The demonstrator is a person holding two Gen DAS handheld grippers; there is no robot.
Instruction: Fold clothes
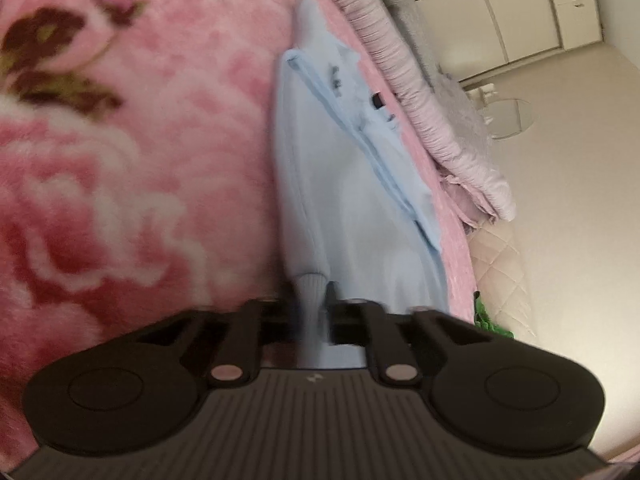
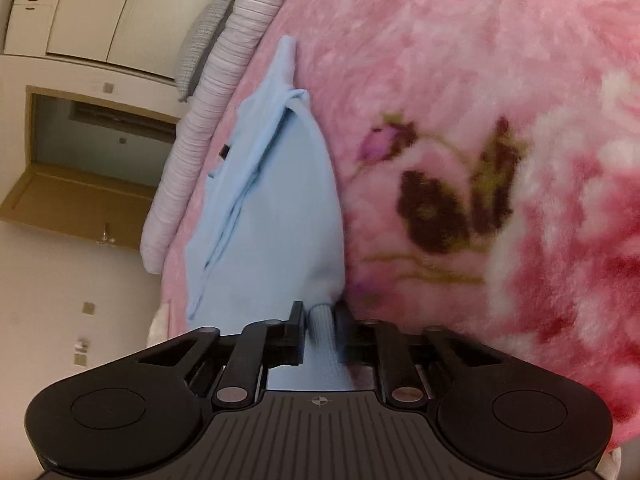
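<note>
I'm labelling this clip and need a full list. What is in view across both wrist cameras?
garment: one, light blue, lying long on the blanket, ribbed ends toward the cameras
blanket: one, pink with flower pattern, under the garment
striped bedding: one roll, pale pink, along the blanket's edge
grey pillow: one, behind the striped bedding
wardrobe doors: cream, far wall
left gripper: black, shut on a ribbed cuff
right gripper: black, shut on a ribbed cuff

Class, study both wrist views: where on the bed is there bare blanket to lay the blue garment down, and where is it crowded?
Free: the pink floral blanket on the open side of the light blue garment. Crowded: the narrow strip between the garment and the striped bedding roll at the bed's edge. Left gripper and right gripper both pinch ribbed cuffs.
</note>
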